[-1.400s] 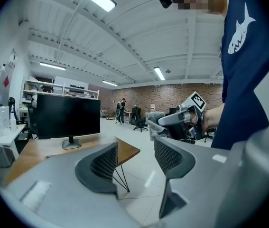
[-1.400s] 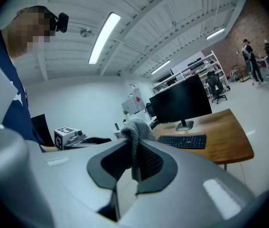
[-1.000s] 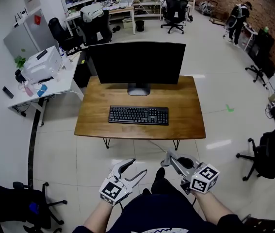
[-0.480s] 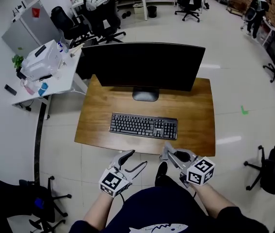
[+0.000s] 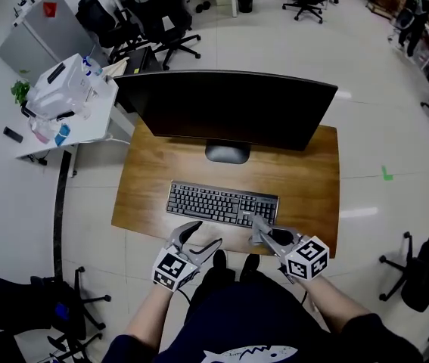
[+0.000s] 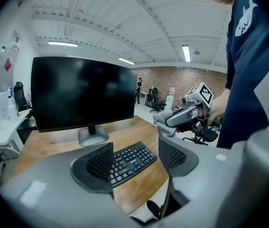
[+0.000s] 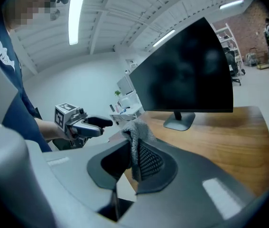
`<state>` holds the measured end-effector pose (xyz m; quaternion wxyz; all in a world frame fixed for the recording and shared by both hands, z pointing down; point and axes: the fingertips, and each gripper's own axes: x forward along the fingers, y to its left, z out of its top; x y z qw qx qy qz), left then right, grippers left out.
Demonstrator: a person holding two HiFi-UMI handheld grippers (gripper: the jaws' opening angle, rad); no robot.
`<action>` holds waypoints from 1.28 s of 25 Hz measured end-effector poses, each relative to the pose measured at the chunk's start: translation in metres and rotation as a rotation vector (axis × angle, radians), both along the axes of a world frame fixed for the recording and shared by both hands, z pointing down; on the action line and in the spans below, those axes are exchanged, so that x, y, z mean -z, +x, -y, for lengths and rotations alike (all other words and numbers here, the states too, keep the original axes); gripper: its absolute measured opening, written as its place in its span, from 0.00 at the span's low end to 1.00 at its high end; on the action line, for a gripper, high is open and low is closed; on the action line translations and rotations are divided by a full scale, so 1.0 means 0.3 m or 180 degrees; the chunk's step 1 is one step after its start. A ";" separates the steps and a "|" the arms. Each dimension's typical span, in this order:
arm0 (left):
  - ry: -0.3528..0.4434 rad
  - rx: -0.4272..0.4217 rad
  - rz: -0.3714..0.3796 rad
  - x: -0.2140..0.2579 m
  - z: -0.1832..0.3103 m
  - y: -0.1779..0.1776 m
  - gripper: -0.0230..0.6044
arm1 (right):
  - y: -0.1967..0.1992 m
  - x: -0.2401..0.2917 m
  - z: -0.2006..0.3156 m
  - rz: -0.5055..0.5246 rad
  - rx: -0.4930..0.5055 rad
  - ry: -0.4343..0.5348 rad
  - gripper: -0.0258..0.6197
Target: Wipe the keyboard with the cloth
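In the head view we see the wooden table point(image 5: 305, 180) across the middle of the frame. The black keyboard point(image 5: 222, 204) lies near the table's lower edge, just below the stand of the dark monitor point(image 5: 229, 108). Our left tool point(image 5: 203, 237) sits at lower centre-left, at the table's lower edge below the keyboard's left half. Its jaws stand well apart and have just been opening, and they grip nothing. Its own view shows only the keyboard further off, seen through the gap. Our right tool point(image 5: 262, 233) sits at lower centre-right, its tips over the table's lower edge close to the keyboard's right end. Its jaws are closed on the grey cloth point(image 7: 134, 139), and a fold of it stands up between the pads. We cannot tell whether the cloth touches the keyboard.
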<state>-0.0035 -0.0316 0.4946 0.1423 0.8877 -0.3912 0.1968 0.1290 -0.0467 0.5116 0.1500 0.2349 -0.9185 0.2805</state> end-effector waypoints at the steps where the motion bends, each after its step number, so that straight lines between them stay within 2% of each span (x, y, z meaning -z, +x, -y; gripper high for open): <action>1: -0.0048 0.0007 0.0054 -0.033 0.018 -0.029 0.50 | 0.007 -0.025 0.015 -0.0063 -0.0024 -0.0011 0.09; 4: -0.0220 0.0014 0.0295 -0.154 0.063 -0.146 0.53 | 0.029 -0.096 0.051 -0.0291 -0.0124 -0.0042 0.09; 8: -0.0539 -0.0040 0.0816 -0.353 0.099 -0.352 0.54 | 0.090 -0.197 0.081 -0.0771 -0.0259 -0.0096 0.09; 12: -0.0884 0.0015 0.1026 -0.531 0.110 -0.542 0.54 | 0.156 -0.317 0.096 -0.1237 -0.0342 -0.0178 0.09; 15: -0.1096 -0.0076 0.1179 -0.648 0.095 -0.634 0.56 | 0.177 -0.429 0.099 -0.1544 -0.0351 -0.0268 0.09; 20: -0.1254 -0.0268 0.1319 -0.758 0.102 -0.682 0.59 | 0.191 -0.569 0.120 -0.2046 -0.0295 -0.0341 0.09; 23: -0.1306 -0.0346 0.1326 -0.799 0.116 -0.681 0.60 | 0.190 -0.630 0.130 -0.2227 -0.0296 -0.0411 0.09; 27: -0.1283 -0.0394 0.1295 -0.810 0.121 -0.679 0.57 | 0.170 -0.691 0.133 -0.2365 -0.0301 -0.0491 0.09; 32: -0.1259 -0.0511 0.1328 -0.810 0.114 -0.675 0.57 | 0.133 -0.704 0.143 -0.2378 -0.0378 -0.0510 0.09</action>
